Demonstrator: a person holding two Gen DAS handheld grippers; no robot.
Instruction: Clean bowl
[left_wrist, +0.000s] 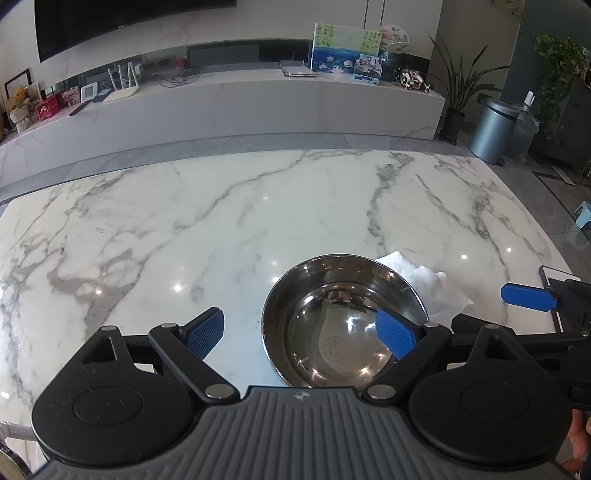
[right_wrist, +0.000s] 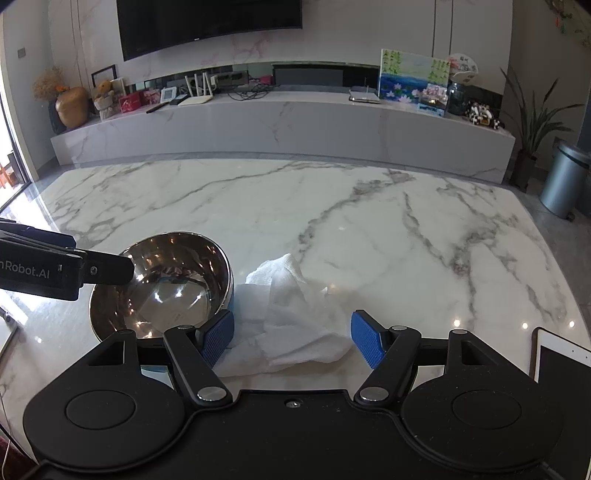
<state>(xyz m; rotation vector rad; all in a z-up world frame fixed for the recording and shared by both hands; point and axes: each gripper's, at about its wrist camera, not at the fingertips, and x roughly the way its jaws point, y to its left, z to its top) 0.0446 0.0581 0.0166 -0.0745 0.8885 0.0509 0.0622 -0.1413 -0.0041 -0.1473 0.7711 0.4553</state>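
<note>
the steel bowl (left_wrist: 343, 317) sits near the front of the marble table (left_wrist: 221, 221), with a soft white paper towel (right_wrist: 295, 317) touching its right side. the left gripper (left_wrist: 303, 334) is spread wide, one finger maybe inside the rim. the right gripper (right_wrist: 291, 339) is spread around the towel. the bowl looks hard, shiny and slippery, so hold its rim.

bowl (right_wrist: 162, 284) on table (right_wrist: 369, 229), cloth (right_wrist: 295, 317) just right of it
</note>
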